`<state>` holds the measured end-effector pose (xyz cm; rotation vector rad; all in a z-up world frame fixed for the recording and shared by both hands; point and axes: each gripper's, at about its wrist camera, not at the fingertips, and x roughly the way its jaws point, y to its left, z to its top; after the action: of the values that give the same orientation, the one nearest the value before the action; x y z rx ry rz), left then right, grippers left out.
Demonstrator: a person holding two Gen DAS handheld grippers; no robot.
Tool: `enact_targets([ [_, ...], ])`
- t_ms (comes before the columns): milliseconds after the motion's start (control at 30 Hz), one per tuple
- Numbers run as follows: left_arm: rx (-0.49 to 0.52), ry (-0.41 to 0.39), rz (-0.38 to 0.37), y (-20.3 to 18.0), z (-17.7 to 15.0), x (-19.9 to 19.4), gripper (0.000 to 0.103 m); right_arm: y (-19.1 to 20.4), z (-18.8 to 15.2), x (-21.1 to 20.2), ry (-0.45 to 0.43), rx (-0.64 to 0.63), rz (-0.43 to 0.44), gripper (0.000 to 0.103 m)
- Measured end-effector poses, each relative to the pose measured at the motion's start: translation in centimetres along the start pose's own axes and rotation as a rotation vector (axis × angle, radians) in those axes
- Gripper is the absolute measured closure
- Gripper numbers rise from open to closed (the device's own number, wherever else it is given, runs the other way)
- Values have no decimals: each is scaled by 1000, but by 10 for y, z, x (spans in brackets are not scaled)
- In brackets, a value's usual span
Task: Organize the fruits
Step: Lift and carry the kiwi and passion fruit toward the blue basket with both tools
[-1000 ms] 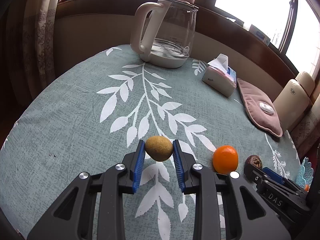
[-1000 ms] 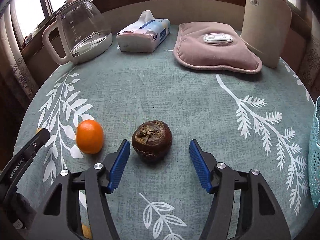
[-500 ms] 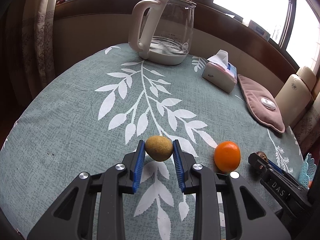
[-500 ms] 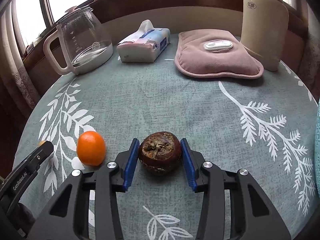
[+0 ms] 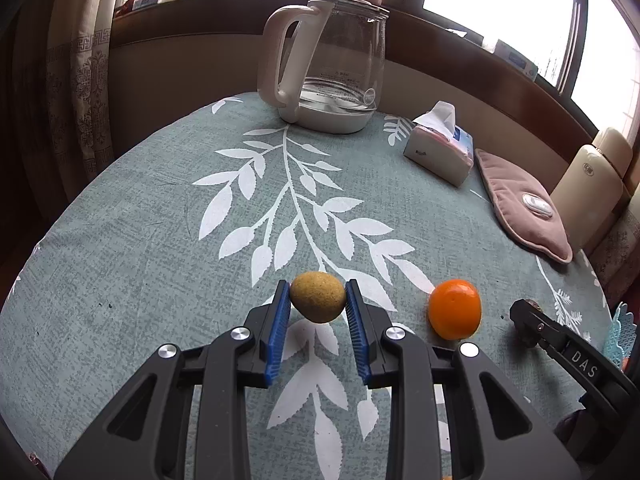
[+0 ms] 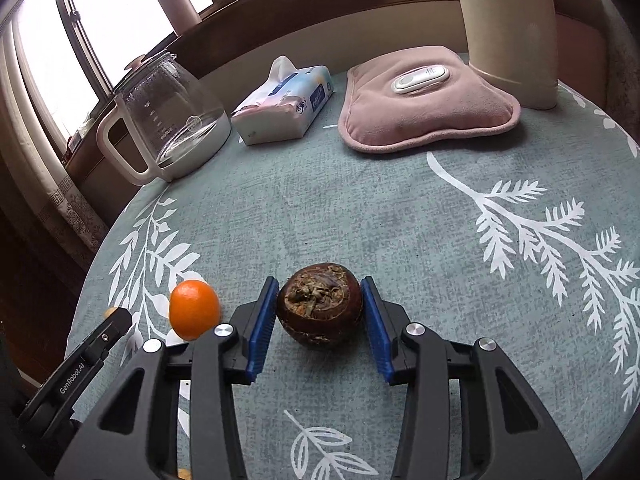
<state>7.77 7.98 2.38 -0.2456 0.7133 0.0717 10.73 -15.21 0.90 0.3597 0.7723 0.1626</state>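
Observation:
My left gripper [image 5: 318, 298] is shut on a small yellow-brown fruit [image 5: 318, 297] and holds it just above the leaf-print tablecloth. An orange [image 5: 455, 308] sits on the cloth to its right; it also shows in the right wrist view [image 6: 194, 310]. My right gripper [image 6: 320, 306] is shut on a dark brown mangosteen [image 6: 320, 304], held slightly off the cloth. The right gripper's tip [image 5: 524, 314] shows at the right of the left wrist view. A turquoise basket edge [image 5: 622, 332] shows at the far right.
At the back stand a glass kettle [image 5: 332, 64], a tissue pack [image 5: 440, 148], a pink heating pad [image 5: 524, 208] and a cream appliance [image 5: 592, 188]. The round table's edge [image 5: 60, 224] curves away on the left.
My right gripper closed on the mangosteen and lifted it a little. My left gripper kept hold of the yellow-brown fruit and rose slightly.

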Motion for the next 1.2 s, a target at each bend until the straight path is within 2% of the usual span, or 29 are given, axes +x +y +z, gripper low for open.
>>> enact_targets([
  [500, -53, 12, 8, 12, 0, 8, 75, -2, -1, 4, -6, 20, 48, 60],
  [633, -112, 28, 0, 21, 4, 11, 75, -1, 1, 5, -4, 24, 15, 60],
  [733, -124, 19, -5, 21, 6, 8, 75, 1, 3, 2, -4, 16, -53, 60],
  [867, -67, 65, 28, 11, 13, -5, 75, 4, 7, -12, 60, 56, -85, 60],
  [1200, 98, 19, 13, -19, 81, -98, 75, 45, 53, -109, 16, 26, -139, 60],
])
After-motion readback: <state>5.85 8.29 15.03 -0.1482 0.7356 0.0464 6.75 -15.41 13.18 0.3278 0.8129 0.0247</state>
